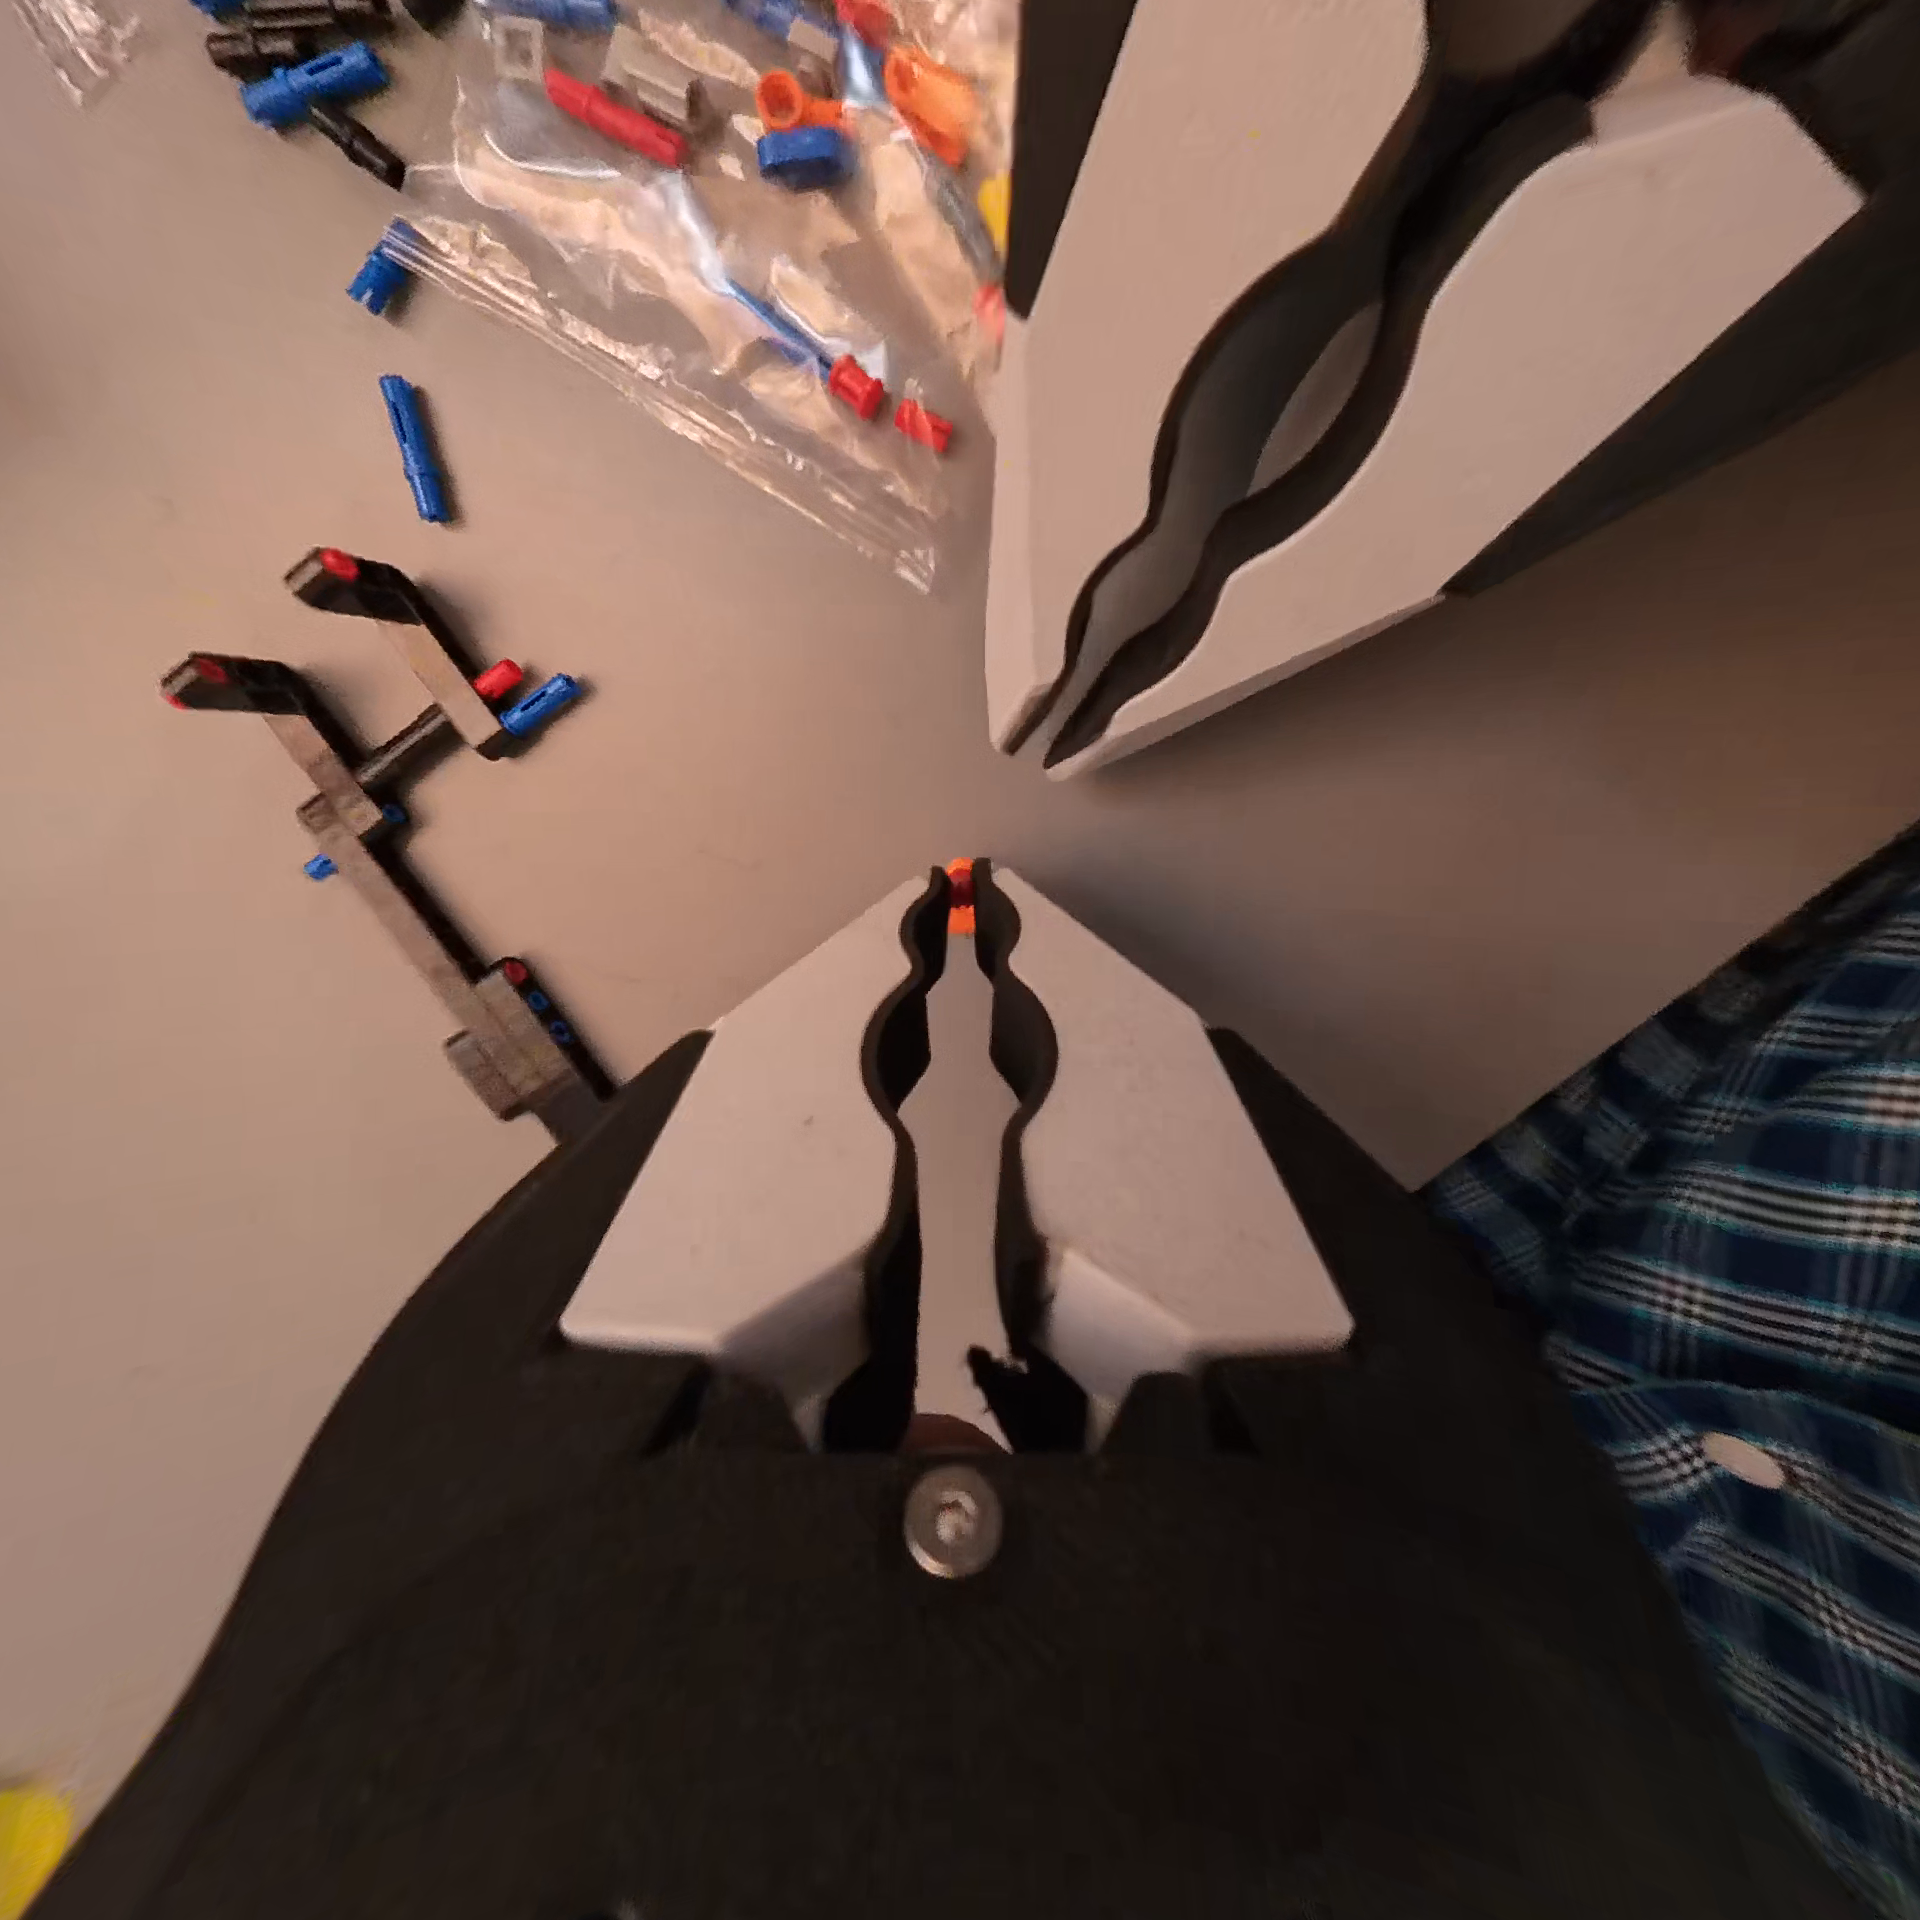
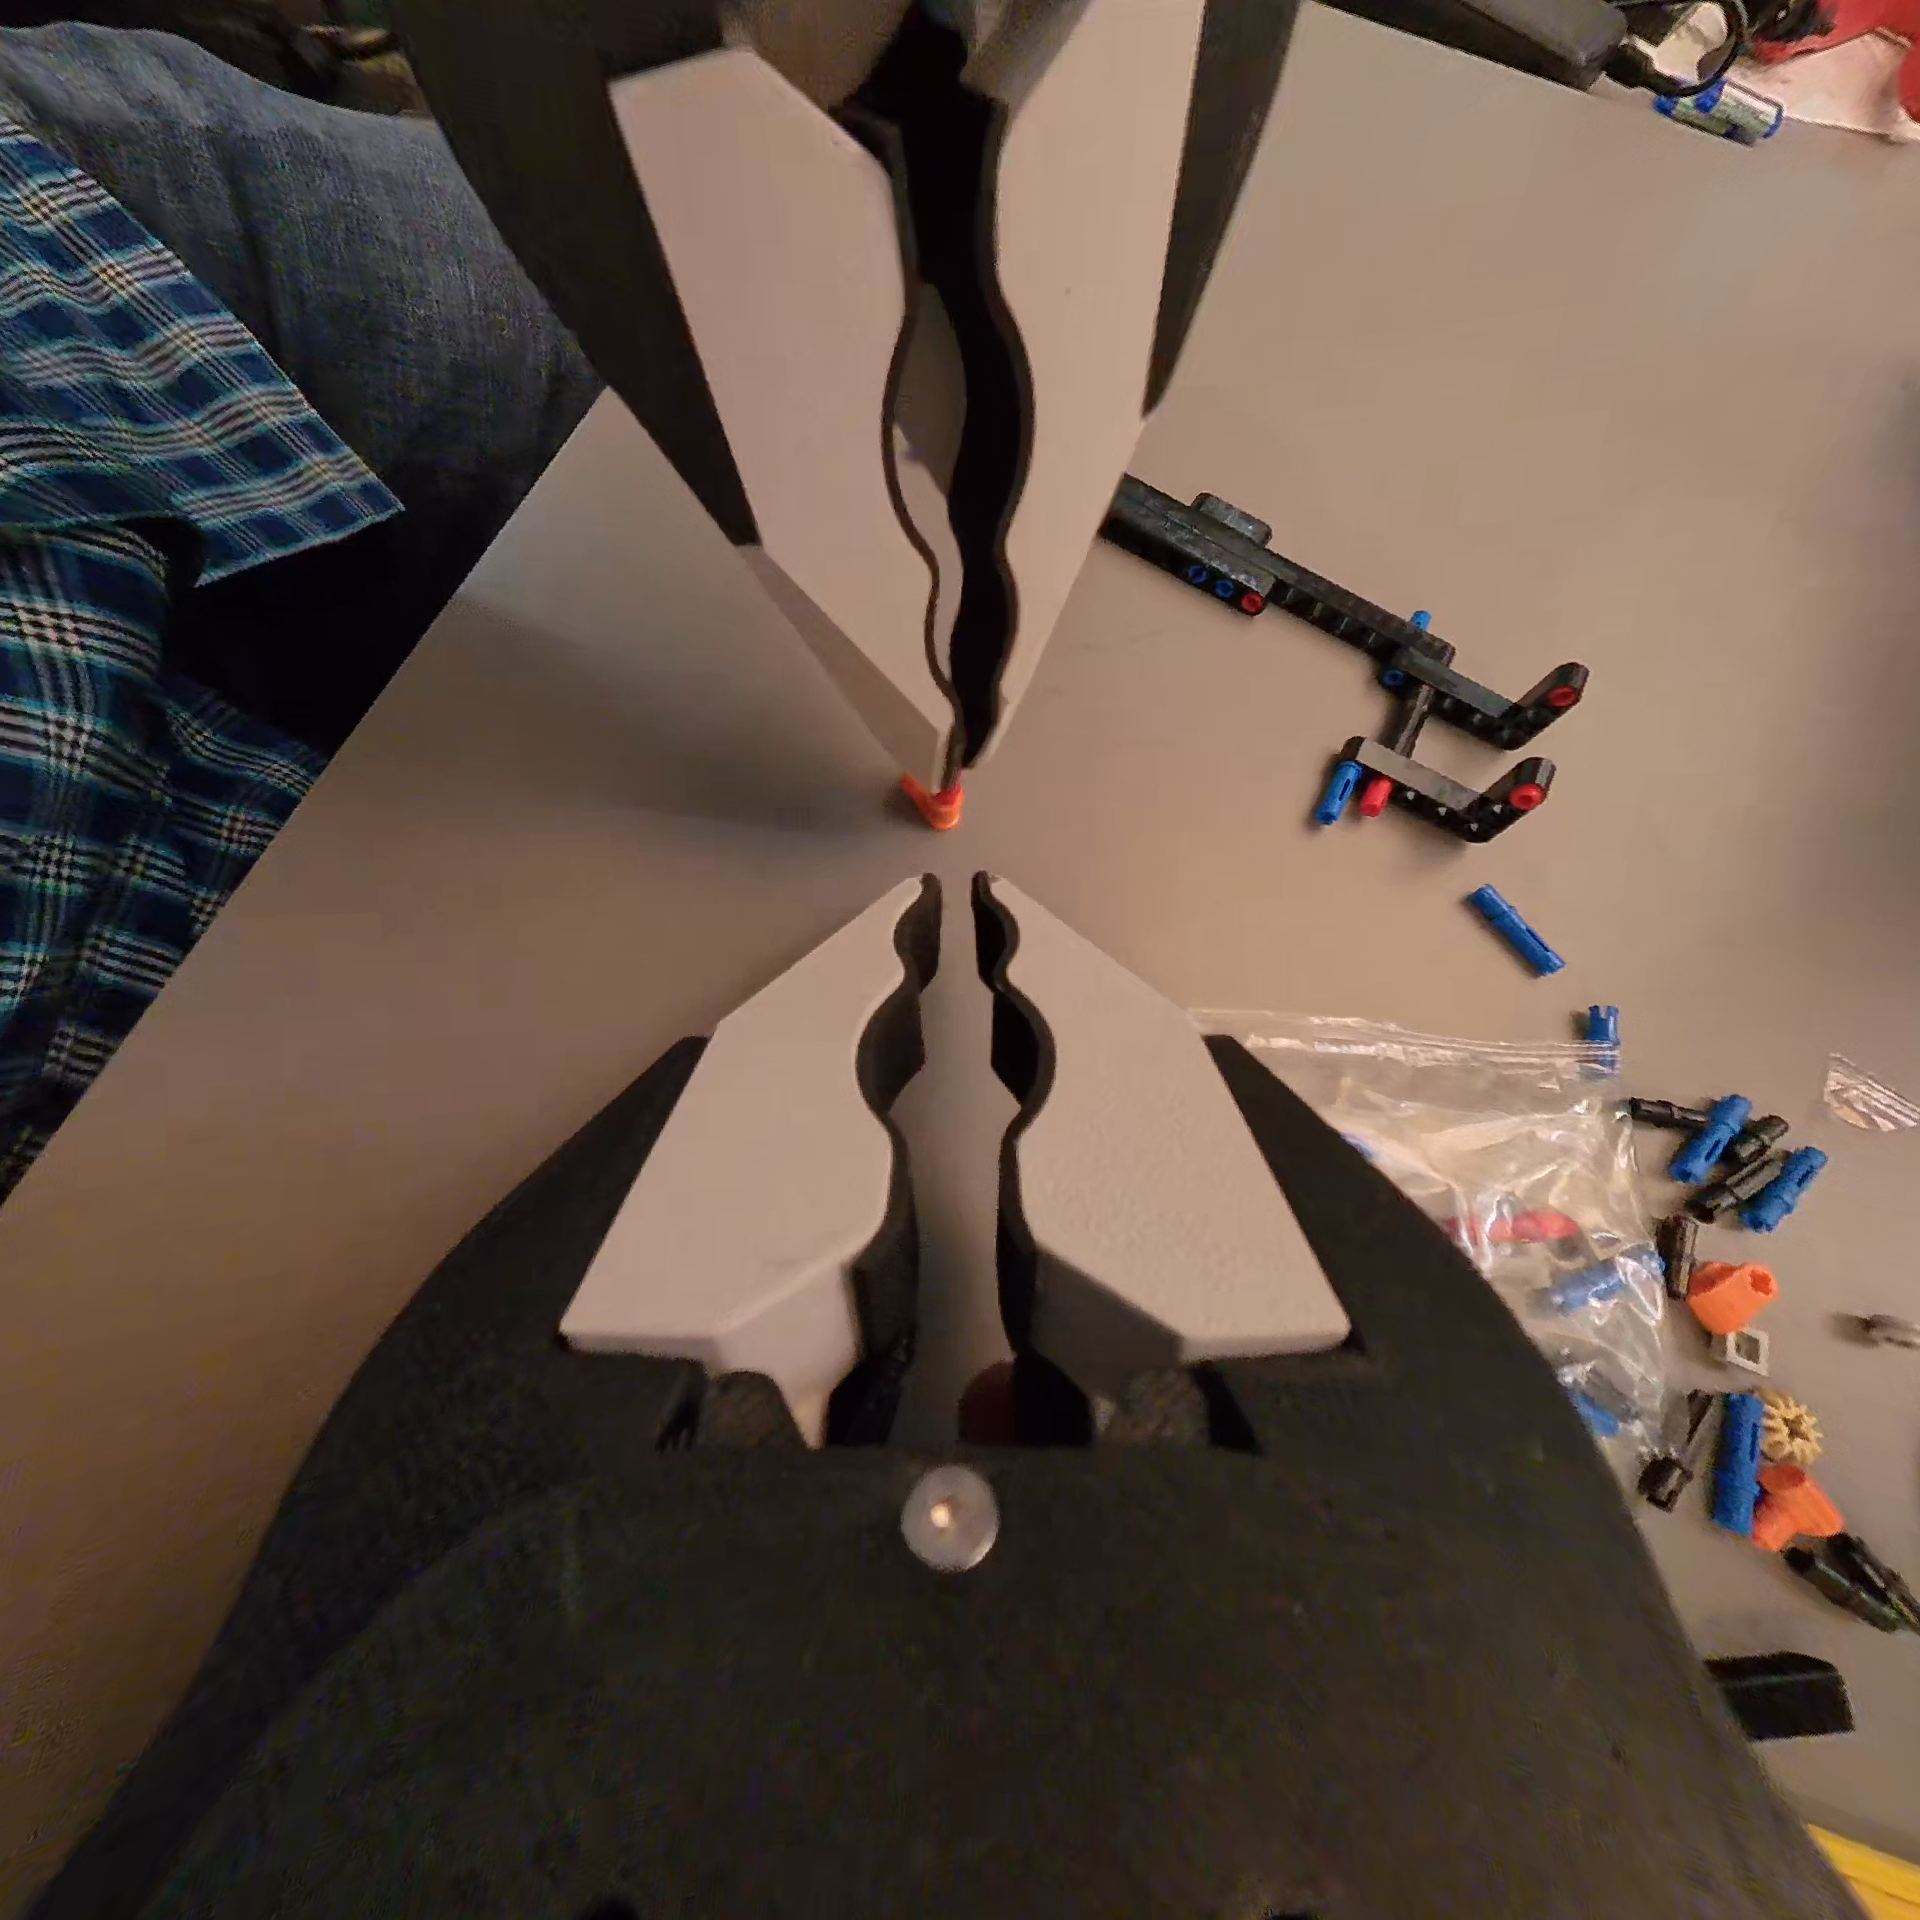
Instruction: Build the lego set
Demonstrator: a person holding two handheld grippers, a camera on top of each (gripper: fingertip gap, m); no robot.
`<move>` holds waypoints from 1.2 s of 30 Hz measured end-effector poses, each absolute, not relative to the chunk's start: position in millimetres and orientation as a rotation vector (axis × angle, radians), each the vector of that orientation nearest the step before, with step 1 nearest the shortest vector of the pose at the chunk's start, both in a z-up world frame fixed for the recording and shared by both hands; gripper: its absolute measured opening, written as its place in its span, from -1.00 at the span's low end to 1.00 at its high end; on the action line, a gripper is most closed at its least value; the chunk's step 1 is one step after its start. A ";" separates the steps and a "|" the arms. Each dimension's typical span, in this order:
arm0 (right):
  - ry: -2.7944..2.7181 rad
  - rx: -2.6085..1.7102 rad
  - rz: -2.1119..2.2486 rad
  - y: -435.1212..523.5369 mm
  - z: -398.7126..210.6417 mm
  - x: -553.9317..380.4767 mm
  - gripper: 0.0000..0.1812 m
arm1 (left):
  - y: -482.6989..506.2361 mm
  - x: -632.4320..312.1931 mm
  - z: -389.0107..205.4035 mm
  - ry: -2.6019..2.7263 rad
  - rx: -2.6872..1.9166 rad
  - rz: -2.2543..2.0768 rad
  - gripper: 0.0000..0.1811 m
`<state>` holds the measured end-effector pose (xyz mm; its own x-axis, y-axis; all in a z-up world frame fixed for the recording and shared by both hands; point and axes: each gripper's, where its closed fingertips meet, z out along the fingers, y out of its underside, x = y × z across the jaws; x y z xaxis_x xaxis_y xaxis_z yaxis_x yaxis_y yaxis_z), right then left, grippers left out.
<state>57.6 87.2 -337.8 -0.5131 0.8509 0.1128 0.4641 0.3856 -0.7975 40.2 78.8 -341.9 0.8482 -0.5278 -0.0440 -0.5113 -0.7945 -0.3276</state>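
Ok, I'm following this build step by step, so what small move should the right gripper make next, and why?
Probably ease the right gripper forward onto the free end of the small orange and red piece. The left gripper pinches that piece at its tips, just above the table, while the right one's tips stand slightly apart, empty, and point straight at it across a short gap.

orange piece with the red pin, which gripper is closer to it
Left. The left gripper is shut on the orange piece, pinching it at its fingertips. The right gripper points at it from the opposite side, tips just short of it, a narrow gap between its fingers, holding nothing.
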 end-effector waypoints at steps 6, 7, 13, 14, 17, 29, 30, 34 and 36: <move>-2.088 -1.164 1.031 96.1 -332.2 60.4 -0.94 | 82.3 39.9 -330.1 0.630 -2.605 -0.160 -0.70; -2.085 -1.167 1.035 96.9 -331.8 60.5 -0.94 | 80.5 37.3 -328.4 0.600 -2.599 -0.165 -0.65; -2.089 -1.164 1.032 96.1 -332.4 59.7 -0.94 | 68.5 39.2 -345.6 0.478 -2.628 -0.179 -0.64; -2.087 -1.165 1.032 96.2 -332.3 59.4 -0.94 | 68.6 41.1 -351.7 0.461 -2.637 -0.179 -0.64; -2.082 -1.170 1.031 97.0 -332.2 58.6 -0.94 | 75.9 41.1 -358.3 0.388 -2.611 -0.129 -0.67; -2.080 -1.007 1.009 94.4 -317.2 54.0 -0.72 | 74.4 49.2 -350.7 0.401 -2.573 -0.399 -0.94; -2.085 -0.958 0.997 92.4 -314.1 54.4 -0.66 | 75.8 52.1 -345.0 0.390 -2.550 -0.486 -0.94; -2.159 -0.764 0.873 86.5 -311.9 60.4 -0.51 | 71.4 63.7 -322.7 0.417 -2.501 -0.894 -0.94; -2.186 -0.683 0.847 82.9 -309.4 62.9 -0.48 | 68.1 62.1 -316.4 0.462 -2.510 -1.030 -0.94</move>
